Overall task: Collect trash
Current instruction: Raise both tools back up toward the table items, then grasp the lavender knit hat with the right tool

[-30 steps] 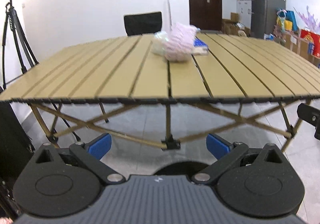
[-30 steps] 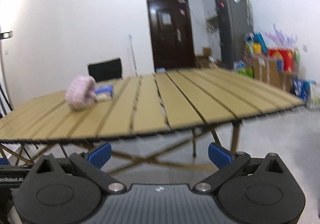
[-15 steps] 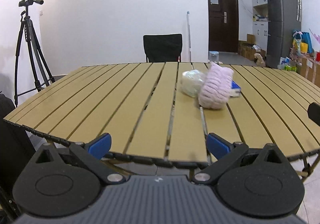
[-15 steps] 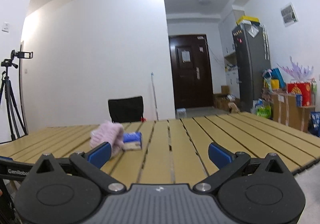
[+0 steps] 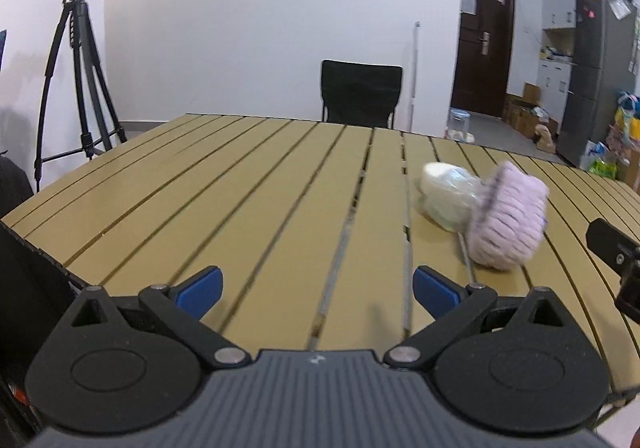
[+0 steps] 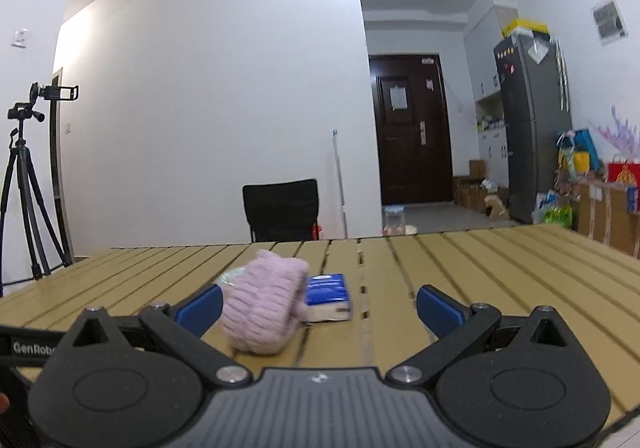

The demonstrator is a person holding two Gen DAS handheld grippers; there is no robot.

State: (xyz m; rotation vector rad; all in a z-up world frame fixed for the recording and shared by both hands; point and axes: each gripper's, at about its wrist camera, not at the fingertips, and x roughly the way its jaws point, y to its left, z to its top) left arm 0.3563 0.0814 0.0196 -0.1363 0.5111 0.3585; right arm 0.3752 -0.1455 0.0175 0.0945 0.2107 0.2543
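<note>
Slatted tan folding table fills foreground. Black chair at its far edge, against white wall. Camera tripod stands at left. Dark brown door down the hallway; grey fridge right of it, yellow item on top. Cardboard boxes on floor near the door. Colourful bags beside the fridge.

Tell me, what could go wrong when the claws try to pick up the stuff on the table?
The pink fuzzy thing, the blue packet and the pale plastic wad lie bunched together, so the right claw might grab the wrong one or knock its neighbours away. The fuzzy thing may not be trash at all. The table has gaps between slats where a claw tip could catch.
</note>
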